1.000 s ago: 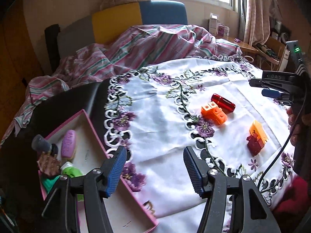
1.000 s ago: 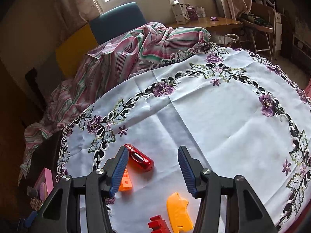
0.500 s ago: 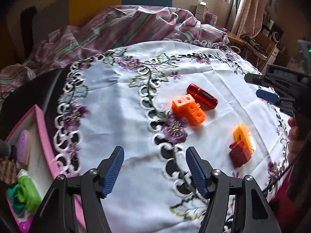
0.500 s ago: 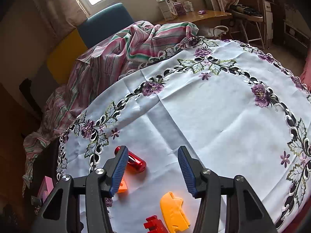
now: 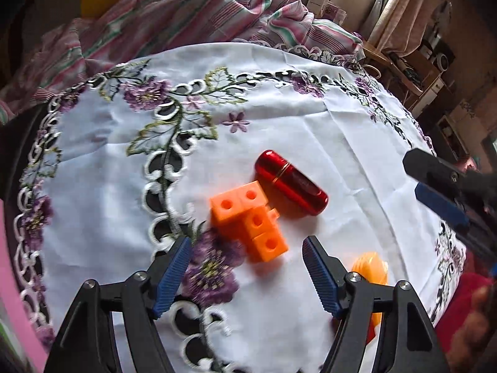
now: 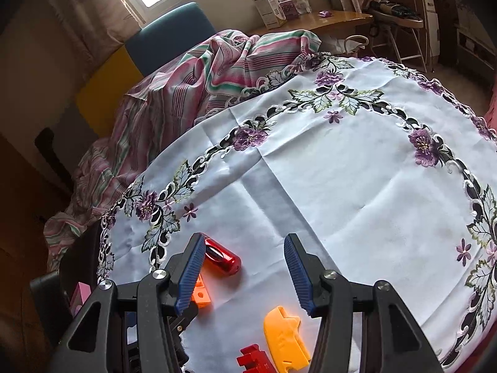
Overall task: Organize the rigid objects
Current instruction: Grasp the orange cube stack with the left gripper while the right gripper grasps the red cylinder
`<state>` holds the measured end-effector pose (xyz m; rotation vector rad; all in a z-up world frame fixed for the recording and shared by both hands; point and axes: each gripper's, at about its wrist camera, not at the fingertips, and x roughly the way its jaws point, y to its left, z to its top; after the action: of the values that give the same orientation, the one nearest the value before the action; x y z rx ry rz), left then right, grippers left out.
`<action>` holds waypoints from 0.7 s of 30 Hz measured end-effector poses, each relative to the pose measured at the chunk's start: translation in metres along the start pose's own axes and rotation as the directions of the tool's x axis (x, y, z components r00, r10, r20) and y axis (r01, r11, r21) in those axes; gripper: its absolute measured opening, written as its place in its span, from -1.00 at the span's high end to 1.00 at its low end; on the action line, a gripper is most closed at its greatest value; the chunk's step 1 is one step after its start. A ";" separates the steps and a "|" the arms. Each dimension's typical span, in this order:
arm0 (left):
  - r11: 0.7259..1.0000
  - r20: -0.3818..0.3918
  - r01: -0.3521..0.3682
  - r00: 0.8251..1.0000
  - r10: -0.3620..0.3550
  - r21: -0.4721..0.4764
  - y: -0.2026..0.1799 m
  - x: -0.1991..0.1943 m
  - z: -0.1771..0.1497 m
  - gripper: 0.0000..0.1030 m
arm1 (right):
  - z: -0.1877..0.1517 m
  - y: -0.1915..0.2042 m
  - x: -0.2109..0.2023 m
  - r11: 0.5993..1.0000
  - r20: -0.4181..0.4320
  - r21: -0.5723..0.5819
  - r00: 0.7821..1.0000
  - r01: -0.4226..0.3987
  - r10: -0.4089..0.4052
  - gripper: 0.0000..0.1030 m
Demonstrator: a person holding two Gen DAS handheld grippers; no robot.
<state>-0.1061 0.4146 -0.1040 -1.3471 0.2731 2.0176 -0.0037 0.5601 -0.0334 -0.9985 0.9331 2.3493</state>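
Observation:
An orange block of joined cubes lies on the white embroidered tablecloth. My left gripper hovers just in front of it, its jaws opening, nothing between the pads. A shiny red capsule lies just beyond the block, also seen as the red capsule in the right wrist view. A yellow-orange piece and a dark red piece lie under my right gripper, which is open and empty. The right gripper's blue fingers show at the left view's right edge.
A pink box edge sits at the far left, off the cloth. A striped blanket is heaped behind the table. A desk with boxes and a chair stand further back. A person's hand is at the lower right.
My left gripper has swung right from the pink box across the cloth, lowered toward the orange block, and its jaws have widened. The right gripper has stayed almost still.

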 end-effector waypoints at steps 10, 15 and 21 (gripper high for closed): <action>1.000 0.005 0.008 1.000 -0.008 0.022 0.008 0.003 -0.011 0.62 | 0.000 0.002 0.003 1.000 -0.011 -0.020 1.000 0.012 -0.012 -0.04; 0.997 0.025 -0.032 0.999 0.030 0.069 0.019 -0.019 -0.044 0.62 | -0.003 0.005 0.006 0.999 -0.023 -0.040 1.000 0.014 -0.015 -0.04; 0.990 0.071 -0.074 0.995 0.065 0.123 0.026 -0.032 -0.084 0.61 | -0.008 0.009 0.013 0.998 -0.053 -0.066 0.998 0.012 -0.016 -0.04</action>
<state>-0.0536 0.3383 -0.1177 -1.2052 0.4147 2.0620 -0.0138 0.5499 -0.0437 -1.0947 0.8705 2.3659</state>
